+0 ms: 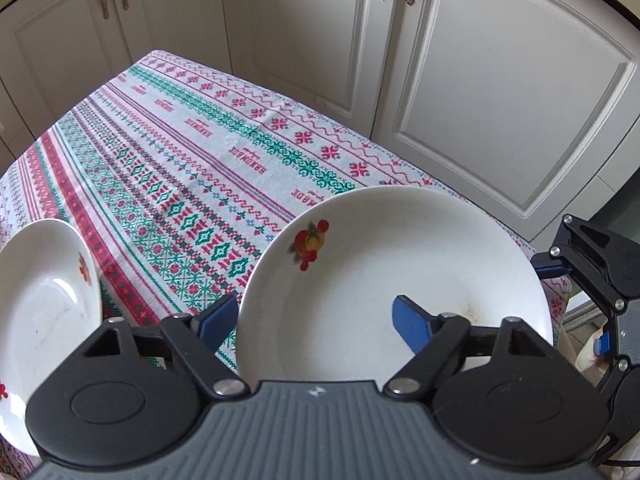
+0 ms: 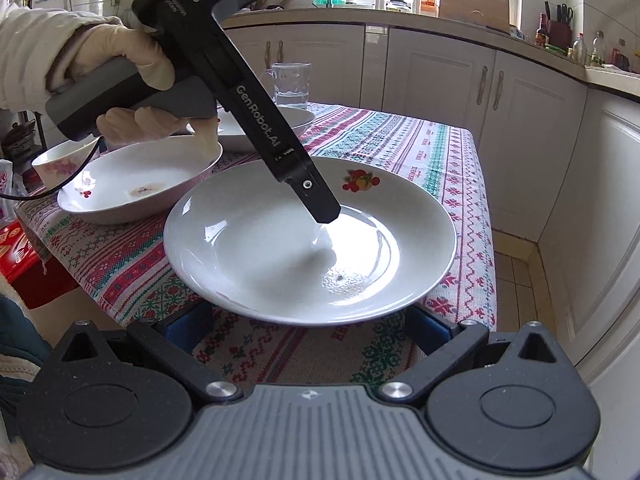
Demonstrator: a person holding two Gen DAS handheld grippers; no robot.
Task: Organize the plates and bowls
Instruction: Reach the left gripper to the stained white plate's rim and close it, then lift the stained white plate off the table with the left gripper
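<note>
Left gripper (image 1: 314,322) jaws released, straddling the rim of the white round ceramic fruit-motif plate (image 1: 384,264). Right gripper (image 2: 308,330) jaws released under that plate's (image 2: 280,248) near rim.

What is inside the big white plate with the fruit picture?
Inside the plate there is a small brownish stain with a dark speck. One finger of the left gripper reaches in and covers part of it.

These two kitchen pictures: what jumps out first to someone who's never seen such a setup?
A white plate with a fruit motif sits at the near corner of the patterned tablecloth. The left gripper straddles its rim, jaws open, and the right gripper waits open at the plate's near edge. A second plate sits beside it.
</note>
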